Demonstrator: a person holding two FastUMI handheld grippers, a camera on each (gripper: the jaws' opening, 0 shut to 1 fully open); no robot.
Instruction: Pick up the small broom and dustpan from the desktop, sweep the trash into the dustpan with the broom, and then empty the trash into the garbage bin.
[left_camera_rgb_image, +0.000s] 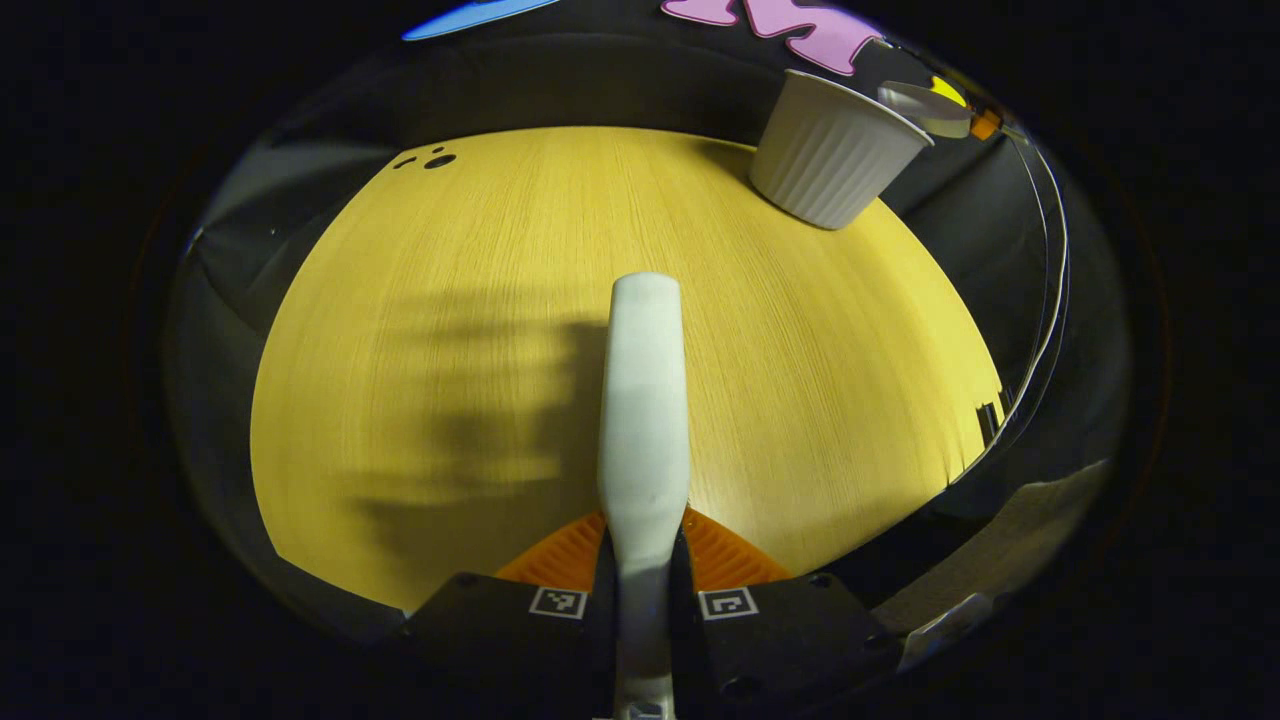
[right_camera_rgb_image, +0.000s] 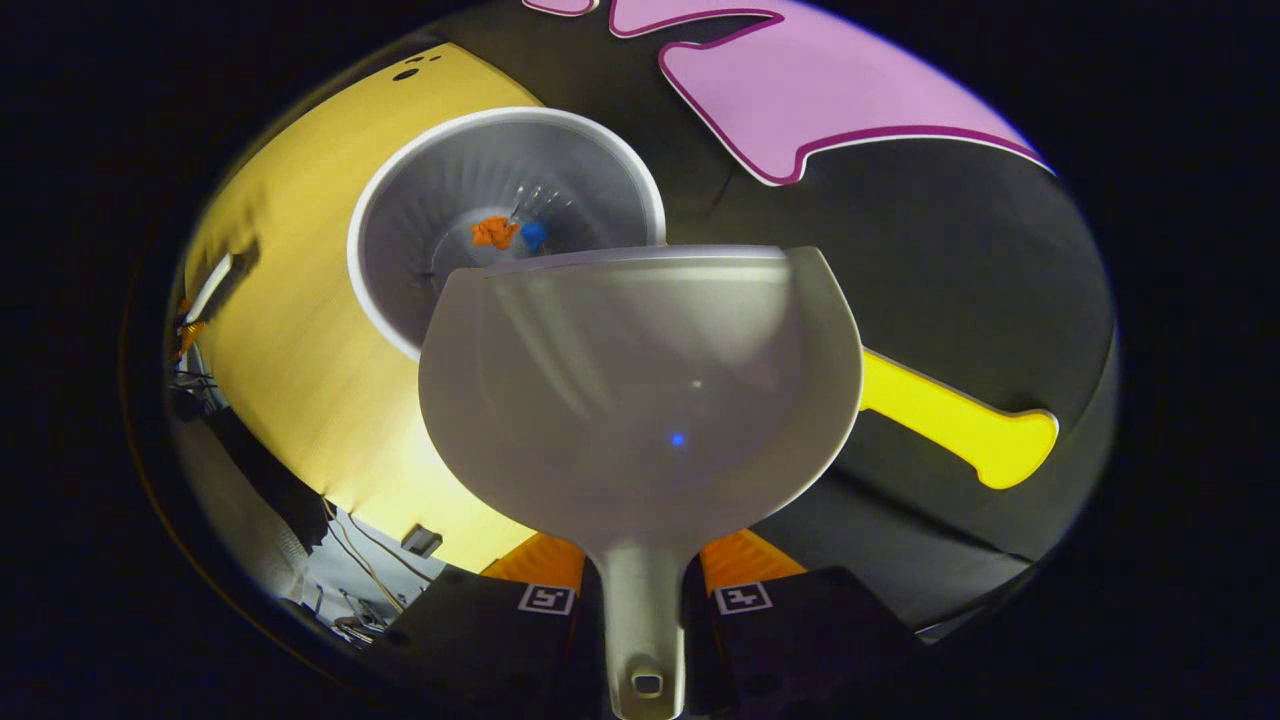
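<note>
- In the left gripper view the left tool (left_camera_rgb_image: 642, 575) has both fingers pressed against a pale handle (left_camera_rgb_image: 643, 400), which runs straight ahead from between them over the yellow wooden table (left_camera_rgb_image: 800, 380).
- The handle is slim and rounded at its far end; its head lies behind the camera, so I cannot tell from this view whether it is the broom.
- A blurred shadow (left_camera_rgb_image: 470, 420) lies on the table to the left of this handle.
- Far ahead and to the right of the left tool stands the white ribbed garbage bin (left_camera_rgb_image: 832, 152), at the far edge of the table.
- A pale curved piece sits just over the bin's right rim in this view; it is too small to name with certainty.
- In the right gripper view the right tool (right_camera_rgb_image: 640, 585) is clamped on the stem of the grey dustpan (right_camera_rgb_image: 640, 400), both fingers against it.
- The dustpan's scoop spreads wide directly ahead of the tool, its far lip overlapping the near rim of the garbage bin (right_camera_rgb_image: 420, 220).
- Inside the bin, beyond the pan's lip, lie an orange scrap of trash (right_camera_rgb_image: 493, 232) and a blue scrap (right_camera_rgb_image: 534, 235), close together.
- The scoop's inner face shows no scraps, only a small blue glint.
</note>
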